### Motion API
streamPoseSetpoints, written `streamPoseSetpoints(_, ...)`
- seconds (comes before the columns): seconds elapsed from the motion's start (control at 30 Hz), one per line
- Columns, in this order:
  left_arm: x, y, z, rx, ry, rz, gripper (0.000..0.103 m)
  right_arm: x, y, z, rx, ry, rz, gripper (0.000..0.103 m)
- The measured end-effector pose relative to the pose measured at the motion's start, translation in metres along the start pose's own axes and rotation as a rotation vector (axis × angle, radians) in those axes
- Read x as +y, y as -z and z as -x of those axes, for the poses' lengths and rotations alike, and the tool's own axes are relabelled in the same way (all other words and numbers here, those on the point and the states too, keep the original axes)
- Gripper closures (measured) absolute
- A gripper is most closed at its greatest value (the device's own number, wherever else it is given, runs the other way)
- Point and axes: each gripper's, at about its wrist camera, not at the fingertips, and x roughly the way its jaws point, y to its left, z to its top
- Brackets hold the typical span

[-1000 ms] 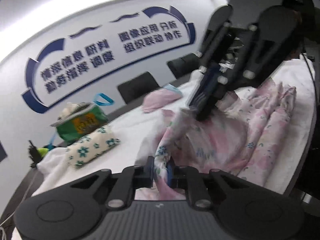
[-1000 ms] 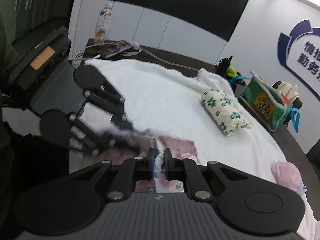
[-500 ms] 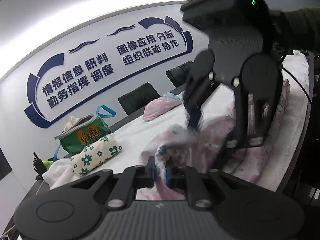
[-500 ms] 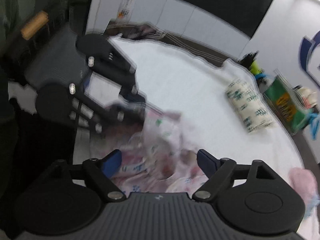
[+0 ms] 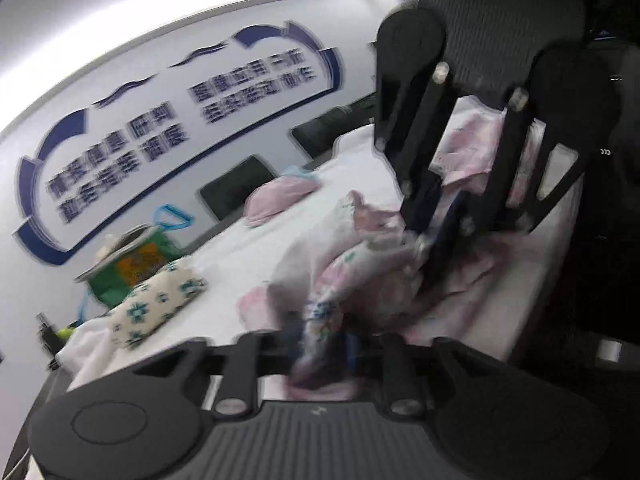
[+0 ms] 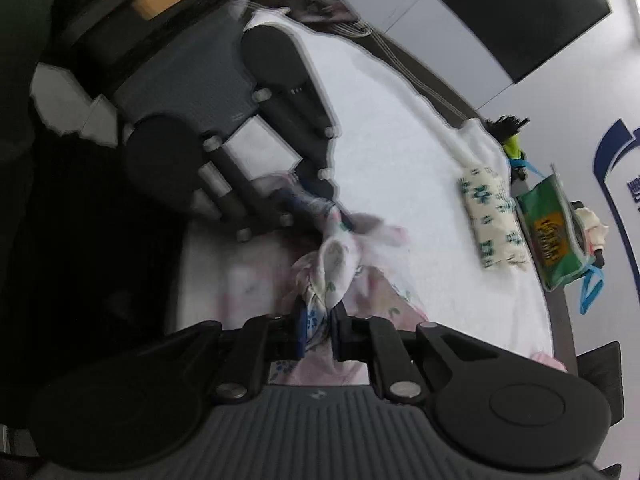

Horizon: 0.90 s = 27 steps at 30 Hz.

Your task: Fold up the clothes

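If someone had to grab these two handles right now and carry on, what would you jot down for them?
Left gripper: shut on the pink floral garment.
Right gripper: shut on another bunch of the same garment, close to the left one.
The garment lies crumpled on the white cloth at the near edge of the table.
Done: a green-flowered piece lies folded beside the green bag; a pink piece lies further back.
Left: spread this garment flat and fold it.

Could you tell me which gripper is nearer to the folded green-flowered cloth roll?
Left, as far as the views show. The left gripper sits on the roll's side of the pink floral garment; the right gripper grips the garment farther away.
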Motion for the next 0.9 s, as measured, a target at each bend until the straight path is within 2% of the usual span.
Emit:
streamPoseSetpoints(0.07, 0.01, 0.001, 0.013, -0.04, 0.093, 0.025, 0.068, 0.007, 0.006, -0.008, 0.01, 0.001, -0.01, 0.093)
streamPoseSetpoints(0.17, 0.045, -0.002, 0.029, -0.091, 0.233, 0.188, 0.059, 0.001, 0.014, -0.01, -0.028, -0.012, -0.076, 0.092)
streamPoseSetpoints(0.23, 0.069, -0.007, 0.027, -0.098, 0.235, 0.348, 0.056, -0.004, 0.018, -0.009, -0.046, -0.021, -0.106, 0.091)
streamPoseSetpoints(0.3, 0.088, -0.012, 0.013, -0.075, 0.209, 0.499, 0.058, -0.006, 0.021, -0.008, -0.062, -0.024, -0.106, 0.09)
streamPoseSetpoints(0.33, 0.095, -0.013, 0.005, -0.056, 0.192, 0.563, 0.063, -0.009, 0.023, -0.006, -0.067, -0.018, -0.107, 0.086)
streamPoseSetpoints(0.37, 0.097, -0.014, -0.005, -0.028, 0.174, 0.594, 0.073, -0.013, 0.025, -0.002, -0.071, -0.01, -0.111, 0.082)
streamPoseSetpoints(0.4, 0.095, -0.015, -0.016, 0.017, 0.154, 0.606, 0.077, -0.017, 0.028, 0.002, -0.078, 0.004, -0.125, 0.08)
streamPoseSetpoints(0.43, 0.09, -0.015, -0.026, 0.064, 0.143, 0.599, 0.079, -0.02, 0.03, 0.005, -0.085, 0.022, -0.143, 0.073)
streamPoseSetpoints(0.47, 0.084, -0.014, -0.034, 0.105, 0.14, 0.583, 0.079, -0.022, 0.034, 0.01, -0.081, 0.036, -0.155, 0.062)
streamPoseSetpoints(0.5, 0.077, -0.013, -0.041, 0.138, 0.139, 0.57, 0.08, -0.022, 0.039, 0.016, -0.073, 0.048, -0.165, 0.058)
streamPoseSetpoints(0.6, 0.059, -0.01, -0.043, 0.149, 0.106, 0.543, 0.08, -0.023, 0.052, 0.032, -0.048, 0.084, -0.193, 0.055)
streamPoseSetpoints(0.63, 0.055, -0.009, -0.042, 0.138, 0.089, 0.529, 0.08, -0.026, 0.056, 0.041, -0.068, 0.076, -0.226, 0.055)
streamPoseSetpoints(0.7, 0.053, -0.004, -0.04, 0.122, 0.071, 0.539, 0.08, -0.034, 0.062, 0.065, -0.189, 0.091, -0.339, 0.055)
streamPoseSetpoints(0.8, 0.05, 0.0, -0.039, 0.101, 0.051, 0.562, 0.08, -0.039, 0.066, 0.089, -0.496, 0.165, -0.601, 0.055)
streamPoseSetpoints(0.83, 0.049, 0.001, -0.04, 0.095, 0.041, 0.559, 0.08, -0.041, 0.067, 0.086, -0.569, 0.179, -0.726, 0.055)
streamPoseSetpoints(0.9, 0.042, -0.001, -0.04, 0.086, 0.017, 0.538, 0.08, -0.037, 0.072, 0.062, -0.589, 0.203, -0.936, 0.056)
